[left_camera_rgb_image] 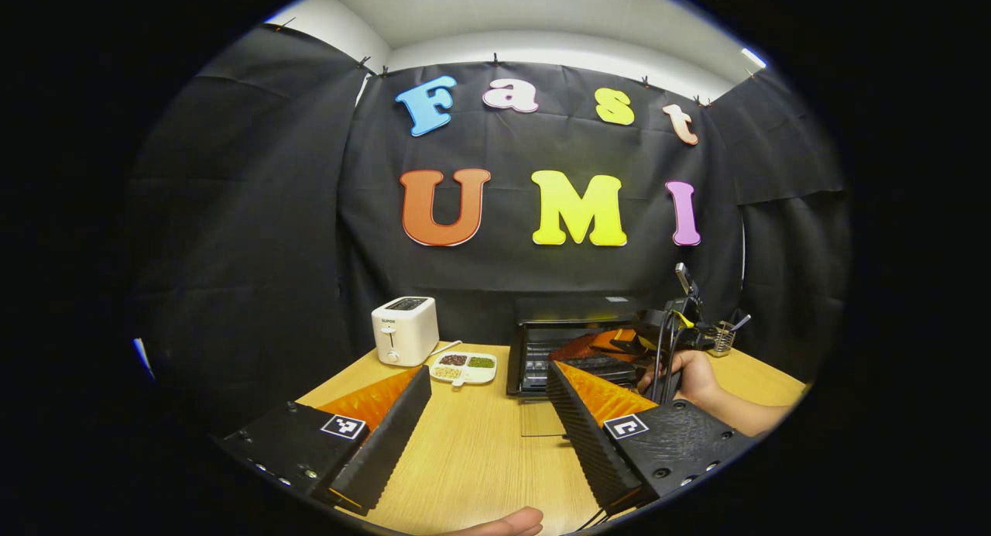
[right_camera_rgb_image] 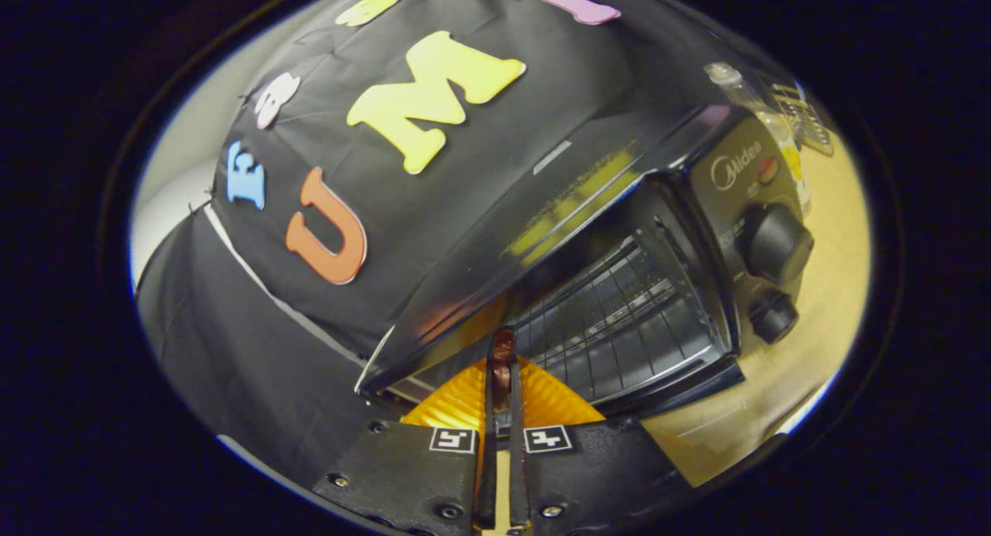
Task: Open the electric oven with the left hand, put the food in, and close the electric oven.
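Note:
The black electric oven (left_camera_rgb_image: 569, 319) stands at the back of the wooden table with its glass door (left_camera_rgb_image: 542, 421) folded down toward me. My left gripper (left_camera_rgb_image: 488, 369) hovers open over the table in front of it, holding nothing. A hand (left_camera_rgb_image: 693, 375) holds my right gripper (left_camera_rgb_image: 619, 342) at the oven's mouth. In the right gripper view, tilted, my right gripper (right_camera_rgb_image: 503, 344) is shut on a small dark reddish-brown piece of food (right_camera_rgb_image: 503, 359), just before the wire rack (right_camera_rgb_image: 619, 311) inside the oven (right_camera_rgb_image: 697, 234).
A white toaster (left_camera_rgb_image: 404, 331) stands at the back left, with a white divided dish (left_camera_rgb_image: 464, 368) of food beside it. A wire utensil holder (left_camera_rgb_image: 724, 336) sits right of the oven. Two knobs (right_camera_rgb_image: 774, 245) are on the oven's panel. A fingertip (left_camera_rgb_image: 511, 523) shows at the bottom edge.

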